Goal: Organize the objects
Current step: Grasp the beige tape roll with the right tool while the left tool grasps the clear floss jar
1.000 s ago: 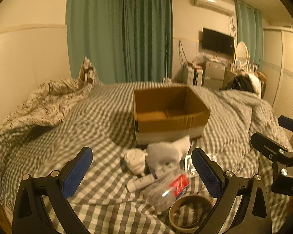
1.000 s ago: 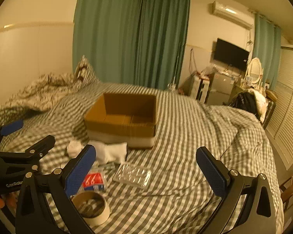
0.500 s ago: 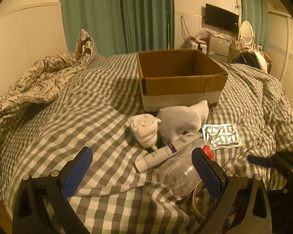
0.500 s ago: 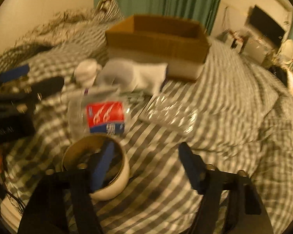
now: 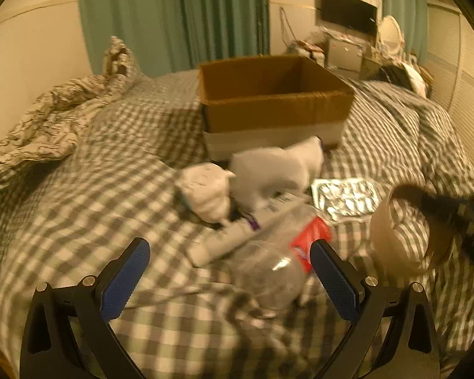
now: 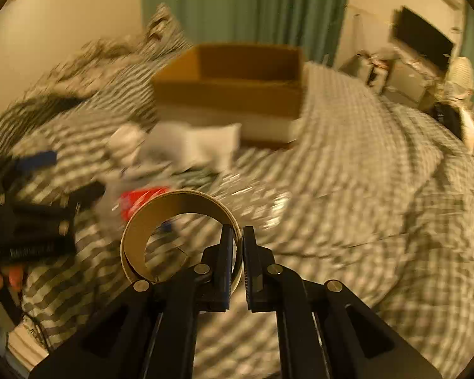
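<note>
Right wrist view: right claw (image 6: 240, 240) pinched the tape roll (image 6: 161, 214) wall; left claw (image 5: 229, 270) gaped wide. At ten o'clock, the bottle (image 6: 139, 197) wore a red, unreadable label.

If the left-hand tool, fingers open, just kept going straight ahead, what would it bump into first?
Probably the clear plastic bottle lying between the left gripper's open fingers, with the white tube just beyond; blur makes depth uncertain.
</note>
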The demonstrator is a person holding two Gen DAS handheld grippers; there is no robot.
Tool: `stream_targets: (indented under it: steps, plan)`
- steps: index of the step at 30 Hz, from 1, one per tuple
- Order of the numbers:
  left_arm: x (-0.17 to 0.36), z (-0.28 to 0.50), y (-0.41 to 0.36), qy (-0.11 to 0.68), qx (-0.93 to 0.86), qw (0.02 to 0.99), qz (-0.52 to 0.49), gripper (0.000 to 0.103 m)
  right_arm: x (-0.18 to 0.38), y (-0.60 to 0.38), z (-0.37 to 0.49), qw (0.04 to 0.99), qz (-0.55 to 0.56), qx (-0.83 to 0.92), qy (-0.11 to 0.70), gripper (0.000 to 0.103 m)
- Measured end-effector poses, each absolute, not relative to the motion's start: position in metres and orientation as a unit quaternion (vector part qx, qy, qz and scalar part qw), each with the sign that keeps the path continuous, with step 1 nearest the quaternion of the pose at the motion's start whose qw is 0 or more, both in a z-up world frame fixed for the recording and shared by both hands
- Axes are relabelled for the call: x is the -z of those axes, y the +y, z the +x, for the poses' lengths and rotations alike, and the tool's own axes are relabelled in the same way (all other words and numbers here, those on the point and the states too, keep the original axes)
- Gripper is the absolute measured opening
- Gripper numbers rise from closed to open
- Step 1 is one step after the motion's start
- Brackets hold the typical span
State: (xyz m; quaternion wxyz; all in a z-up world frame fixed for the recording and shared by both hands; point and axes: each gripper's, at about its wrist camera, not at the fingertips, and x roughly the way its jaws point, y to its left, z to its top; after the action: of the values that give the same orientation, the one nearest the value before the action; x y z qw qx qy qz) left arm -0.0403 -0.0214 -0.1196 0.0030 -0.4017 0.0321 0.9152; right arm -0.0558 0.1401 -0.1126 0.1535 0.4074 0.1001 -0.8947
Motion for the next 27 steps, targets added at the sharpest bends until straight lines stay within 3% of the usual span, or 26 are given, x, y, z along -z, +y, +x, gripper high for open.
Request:
stream_targets:
  steps: [9,22,27]
  plan:
    - [0.158,-0.067,0.006,0.033,-0.880,0.057,-0.471,0.099,0.110,0.179,-0.073,0.131,0.402,0.904,0.064,0.006]
    - [0.169,-0.089,0.025,0.056,-0.883,0.055,-0.463,0.098,0.131,0.186,-0.080,0.140,0.421,0.895,0.049,0.006]
    - [0.160,-0.062,0.028,0.075,-0.884,0.067,-0.457,0.079,0.122,0.184,-0.072,0.138,0.414,0.898,0.056,0.006]
